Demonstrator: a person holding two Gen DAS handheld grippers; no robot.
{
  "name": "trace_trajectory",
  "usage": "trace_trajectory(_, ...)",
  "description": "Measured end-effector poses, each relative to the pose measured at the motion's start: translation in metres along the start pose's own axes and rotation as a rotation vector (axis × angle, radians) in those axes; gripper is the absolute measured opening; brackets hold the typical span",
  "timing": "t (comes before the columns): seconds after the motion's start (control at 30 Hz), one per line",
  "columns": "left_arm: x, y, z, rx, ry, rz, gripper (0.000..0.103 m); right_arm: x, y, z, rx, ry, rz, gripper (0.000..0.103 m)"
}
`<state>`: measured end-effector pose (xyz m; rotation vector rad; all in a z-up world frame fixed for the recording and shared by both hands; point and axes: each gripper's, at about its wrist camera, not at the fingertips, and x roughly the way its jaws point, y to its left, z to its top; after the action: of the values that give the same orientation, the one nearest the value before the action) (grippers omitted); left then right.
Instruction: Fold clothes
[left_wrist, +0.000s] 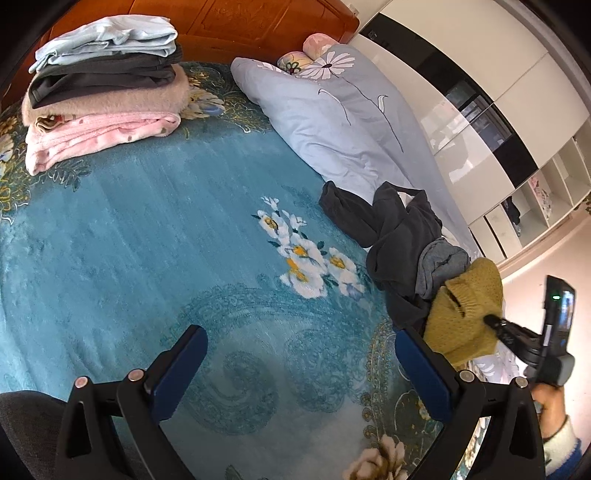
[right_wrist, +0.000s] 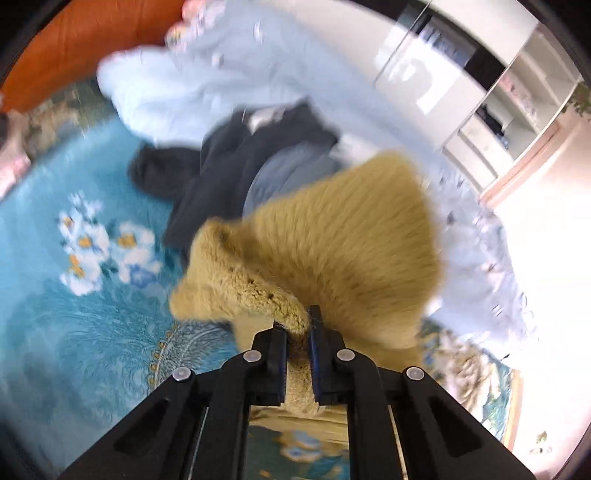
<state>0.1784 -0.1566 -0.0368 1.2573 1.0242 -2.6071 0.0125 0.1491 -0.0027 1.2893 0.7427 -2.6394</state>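
Mustard-yellow knitted sweater (right_wrist: 332, 236) hangs bunched from the right gripper (right_wrist: 297, 325), whose two fingers are pinched tight on a ribbed edge of the knit, lifting it at the right side of the bed covered by a teal floral plush blanket (left_wrist: 155, 229). Behind the sweater lies a loose heap of dark charcoal and grey garments (left_wrist: 402, 236), resting partly on a pale blue duvet with a daisy print (left_wrist: 332, 110). The left gripper (left_wrist: 299, 369) hovers low over the teal blanket with its fingers spread wide and nothing between them. At the far left corner, against the orange wooden headboard (left_wrist: 240, 22), sits a neat stack of folded clothes (left_wrist: 103, 92): pink at the bottom, then beige, dark grey and light blue on top
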Motion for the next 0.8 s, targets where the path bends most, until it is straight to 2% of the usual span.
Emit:
trace_trajectory(0.13,-0.002,0.002,-0.003,-0.014,0.02,-0.041,0.103,-0.074,-0.005,0.008,-0.091,-0.154,0.016,0.009)
trace_trajectory(0.27,-0.014,0.006,-0.001,-0.027,-0.005,-0.046,0.103,-0.124,0.011,0.022,-0.128,-0.251,0.128,0.009)
trace_trajectory(0.47,-0.031,0.014,0.001,-0.048,-0.039,-0.053,0.103,-0.203,0.064,0.042,-0.225,-0.403,0.299,0.008)
trace_trajectory(0.6,-0.034,0.022,0.002,-0.068,-0.049,-0.051,0.103,-0.261,0.059,0.047,-0.202,-0.499,0.452,0.008)
trace_trajectory(0.63,-0.035,0.023,0.002,-0.073,-0.052,-0.051,0.103,-0.278,0.053,0.046,-0.195,-0.537,0.477,0.0)
trace_trajectory(0.73,-0.037,0.029,0.002,-0.088,-0.06,-0.05,0.103,-0.317,0.029,0.045,-0.161,-0.665,0.452,0.0)
trace_trajectory(0.8,-0.038,0.033,0.003,-0.097,-0.065,-0.049,0.103,-0.317,0.014,0.046,-0.123,-0.652,0.417,0.0)
